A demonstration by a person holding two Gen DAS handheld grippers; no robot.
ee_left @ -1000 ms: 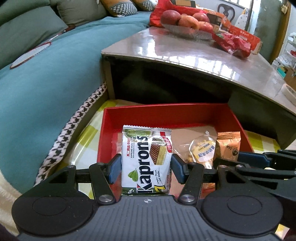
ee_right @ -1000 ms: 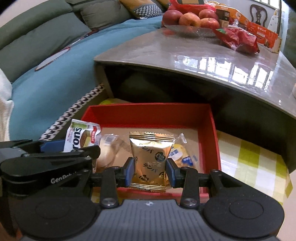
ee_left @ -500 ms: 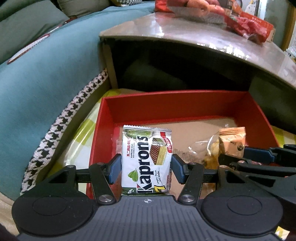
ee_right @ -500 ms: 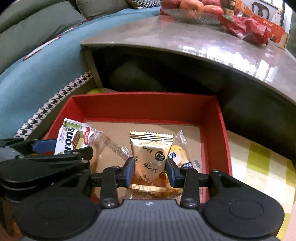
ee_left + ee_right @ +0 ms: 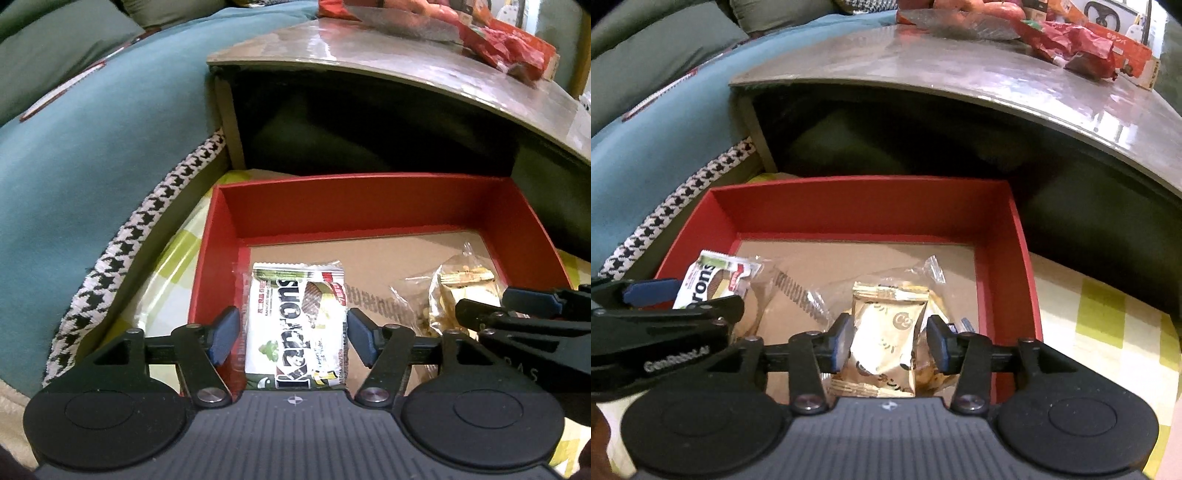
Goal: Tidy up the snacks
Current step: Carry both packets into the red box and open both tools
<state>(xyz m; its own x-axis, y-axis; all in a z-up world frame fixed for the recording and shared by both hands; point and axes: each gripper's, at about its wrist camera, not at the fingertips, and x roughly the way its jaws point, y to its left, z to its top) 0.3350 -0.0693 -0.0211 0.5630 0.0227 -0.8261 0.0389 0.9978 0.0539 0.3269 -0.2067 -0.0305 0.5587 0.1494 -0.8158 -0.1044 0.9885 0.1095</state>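
Note:
A red box (image 5: 354, 192) with a brown floor sits under the coffee table; it also shows in the right wrist view (image 5: 864, 201). My left gripper (image 5: 293, 334) is open around a white Kaprons wafer pack (image 5: 295, 325), which lies tilted back at the box's left side with small gaps to the pads. My right gripper (image 5: 888, 343) is open around a gold snack packet (image 5: 886, 343), which rests on clear-wrapped snacks (image 5: 923, 273) in the box. The Kaprons pack (image 5: 713, 282) shows at left in the right wrist view.
The grey coffee table (image 5: 960, 70) overhangs the box, with a fruit bowl (image 5: 960, 22) and red snack bags (image 5: 1075, 48) on top. A teal sofa (image 5: 92, 147) with houndstooth trim lies left. A green-checked cloth (image 5: 1108, 332) lies under the box.
Both grippers moved lower into the box and opened. The Kaprons pack and the gold packet have been let go and now lean back inside the box.

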